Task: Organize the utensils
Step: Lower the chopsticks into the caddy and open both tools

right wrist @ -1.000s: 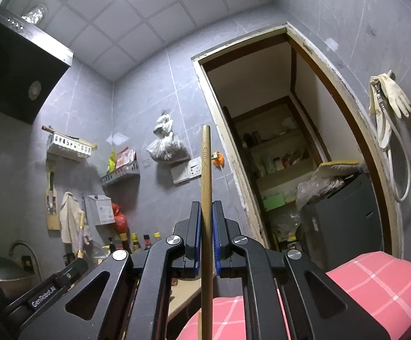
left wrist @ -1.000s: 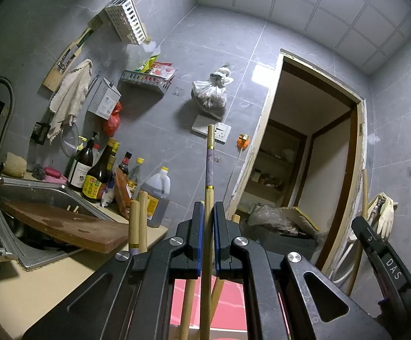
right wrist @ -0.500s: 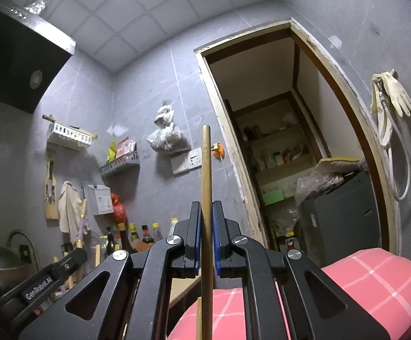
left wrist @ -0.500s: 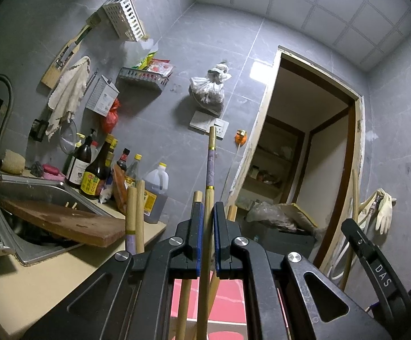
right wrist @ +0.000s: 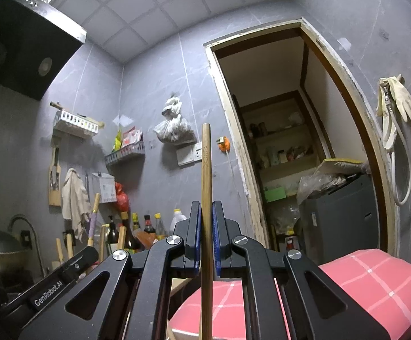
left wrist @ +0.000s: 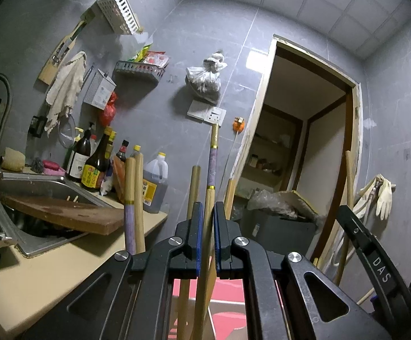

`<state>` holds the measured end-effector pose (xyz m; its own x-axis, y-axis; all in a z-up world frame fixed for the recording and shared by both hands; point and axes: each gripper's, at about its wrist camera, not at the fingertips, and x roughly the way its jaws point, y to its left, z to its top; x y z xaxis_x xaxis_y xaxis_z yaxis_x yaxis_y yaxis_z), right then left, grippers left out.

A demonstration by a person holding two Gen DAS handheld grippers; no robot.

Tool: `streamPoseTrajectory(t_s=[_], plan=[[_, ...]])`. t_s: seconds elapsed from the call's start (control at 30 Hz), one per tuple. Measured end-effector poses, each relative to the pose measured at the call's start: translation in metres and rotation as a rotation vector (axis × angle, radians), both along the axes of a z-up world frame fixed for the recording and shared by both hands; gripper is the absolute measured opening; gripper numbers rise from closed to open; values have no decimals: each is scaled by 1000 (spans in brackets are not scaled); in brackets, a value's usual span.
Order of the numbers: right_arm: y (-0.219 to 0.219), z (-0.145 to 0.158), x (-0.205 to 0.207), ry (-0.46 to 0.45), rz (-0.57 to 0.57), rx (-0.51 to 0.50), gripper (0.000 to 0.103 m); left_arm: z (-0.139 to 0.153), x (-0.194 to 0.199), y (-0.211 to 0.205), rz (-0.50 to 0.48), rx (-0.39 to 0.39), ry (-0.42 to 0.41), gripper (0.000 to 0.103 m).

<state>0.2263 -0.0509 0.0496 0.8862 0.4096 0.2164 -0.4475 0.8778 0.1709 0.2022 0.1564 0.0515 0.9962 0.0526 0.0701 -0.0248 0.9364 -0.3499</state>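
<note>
My left gripper (left wrist: pixel 206 212) is shut on a chopstick with a purple band (left wrist: pixel 212 167) that stands upright between the blue pads. Several other wooden chopsticks (left wrist: pixel 134 192) stand upright just beyond it, their lower ends hidden behind the gripper. My right gripper (right wrist: pixel 206 212) is shut on a plain wooden chopstick (right wrist: pixel 206 170), also upright. The left gripper shows in the right wrist view at lower left (right wrist: pixel 63 272), and the right gripper's body (left wrist: pixel 375 257) shows at the right of the left wrist view.
A steel sink (left wrist: pixel 35 189) with a wooden cutting board (left wrist: pixel 63 212) across it lies left. Sauce bottles (left wrist: pixel 94 167) line the wall on the beige counter (left wrist: pixel 35 269). A pink checked cloth (right wrist: pixel 361 277) lies below. A doorway (right wrist: pixel 290 141) opens right.
The left gripper has sunk lower among the standing chopsticks, which now rise higher in its view. The right gripper has lowered a little, still holding its chopstick upright.
</note>
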Motion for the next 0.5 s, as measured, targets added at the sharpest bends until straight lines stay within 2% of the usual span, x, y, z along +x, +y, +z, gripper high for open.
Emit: streamPoseTrajectory(t_s=[0.5], plan=[[7,-7,-1,38,23,-39,6,-15,-1,0,-39,18,65,5]])
